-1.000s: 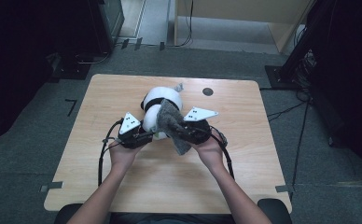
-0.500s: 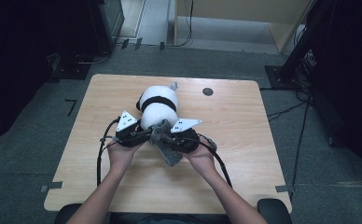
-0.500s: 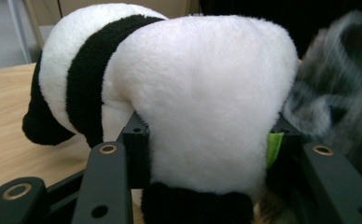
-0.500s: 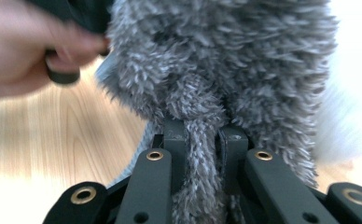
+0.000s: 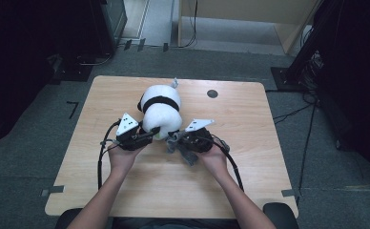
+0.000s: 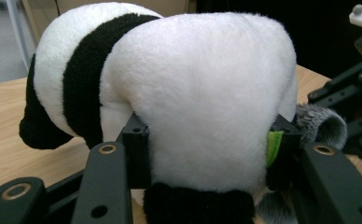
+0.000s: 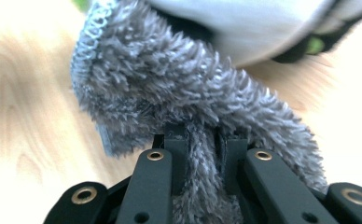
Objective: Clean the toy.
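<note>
— Two grippers, both at the near end of the plush panda [image 5: 160,110], which lies mid-table, long axis running away from the person. From above, the left gripper [image 5: 150,132] sits at its near-left, the right gripper [image 5: 176,139] at its near-right.

— Left gripper view?

— Its jaws are clamped around the panda's white rump (a green tag [image 6: 274,147] shows by one pad).

— And the right gripper view?

— Jaws pinched tight on a grey fuzzy cloth [image 7: 188,107], panda just beyond. No containers anywhere; I'd guess the cloth goes onto the panda next.

White plush panda [image 6: 207,93] with black bands; grey fuzzy cloth [image 7: 179,93].
</note>
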Motion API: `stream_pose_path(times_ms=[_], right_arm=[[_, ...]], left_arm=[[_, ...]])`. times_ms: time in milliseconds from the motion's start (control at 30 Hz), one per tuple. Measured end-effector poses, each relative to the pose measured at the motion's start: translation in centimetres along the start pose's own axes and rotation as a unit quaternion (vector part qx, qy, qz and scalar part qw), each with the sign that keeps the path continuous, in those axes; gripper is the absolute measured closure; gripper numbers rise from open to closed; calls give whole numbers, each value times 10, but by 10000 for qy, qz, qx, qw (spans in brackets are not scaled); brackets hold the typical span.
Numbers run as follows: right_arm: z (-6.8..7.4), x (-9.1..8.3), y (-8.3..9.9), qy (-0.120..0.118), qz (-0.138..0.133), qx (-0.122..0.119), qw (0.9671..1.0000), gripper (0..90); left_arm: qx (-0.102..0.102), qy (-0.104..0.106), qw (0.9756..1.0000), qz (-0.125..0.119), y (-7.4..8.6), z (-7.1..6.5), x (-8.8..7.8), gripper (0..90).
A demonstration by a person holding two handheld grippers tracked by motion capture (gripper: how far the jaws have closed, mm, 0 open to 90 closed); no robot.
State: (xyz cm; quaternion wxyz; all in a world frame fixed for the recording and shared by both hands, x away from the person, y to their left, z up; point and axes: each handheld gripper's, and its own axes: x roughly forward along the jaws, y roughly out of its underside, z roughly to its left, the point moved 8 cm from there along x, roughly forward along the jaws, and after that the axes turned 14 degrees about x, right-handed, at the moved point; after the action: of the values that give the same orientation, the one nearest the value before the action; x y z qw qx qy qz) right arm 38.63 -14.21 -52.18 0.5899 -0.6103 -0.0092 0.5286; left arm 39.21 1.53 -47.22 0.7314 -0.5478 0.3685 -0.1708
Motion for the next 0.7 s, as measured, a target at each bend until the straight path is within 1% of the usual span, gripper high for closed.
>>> stream_pose_path(times_ms=[67, 133, 233, 300, 333, 367, 467, 500, 567, 633, 700], right_arm=[[-7, -5, -1, 28, -63, 147, 9999, 788], [-14, -11, -4, 70, -183, 265, 9995, 788], [-24, -24, -12, 79, -461, 470, 9978, 788], [-27, -33, -17, 37, -614, 584, 9964, 787], [-27, -38, -20, 34, -690, 609, 9957, 787], [-28, -42, -23, 46, -759, 586, 9954, 787], [-25, -56, -33, 37, -992, 576, 9934, 786], [-22, -62, -38, -30, -1109, 581, 9921, 786], [-17, -70, -45, -175, -1249, 627, 9900, 786], [-9, -77, -52, -295, -1402, 604, 9878, 785], [-1, -80, -56, -371, -1451, 569, 9871, 783]], left_arm=[[-31, 14, 10000, 1, 1, 1, 0, 479], [-9, -5, 10000, 24, 2, 2, -1, 478], [-17, -22, 10000, 28, 2, 4, -2, 477], [-30, -19, 10000, 26, 3, 5, -2, 476], [-33, -24, 10000, 33, 3, 5, -2, 475], [-9, -26, 10000, 50, 3, 4, -1, 475], [11, -10, 10000, 73, 3, 2, 0, 474], [20, -2, 10000, 77, 3, 1, 0, 475], [86, 14, 9999, 116, 4, -2, 2, 475], [139, 42, 9998, 143, 4, -6, 4, 474], [168, 108, 9997, 117, 2, -11, 5, 474]])
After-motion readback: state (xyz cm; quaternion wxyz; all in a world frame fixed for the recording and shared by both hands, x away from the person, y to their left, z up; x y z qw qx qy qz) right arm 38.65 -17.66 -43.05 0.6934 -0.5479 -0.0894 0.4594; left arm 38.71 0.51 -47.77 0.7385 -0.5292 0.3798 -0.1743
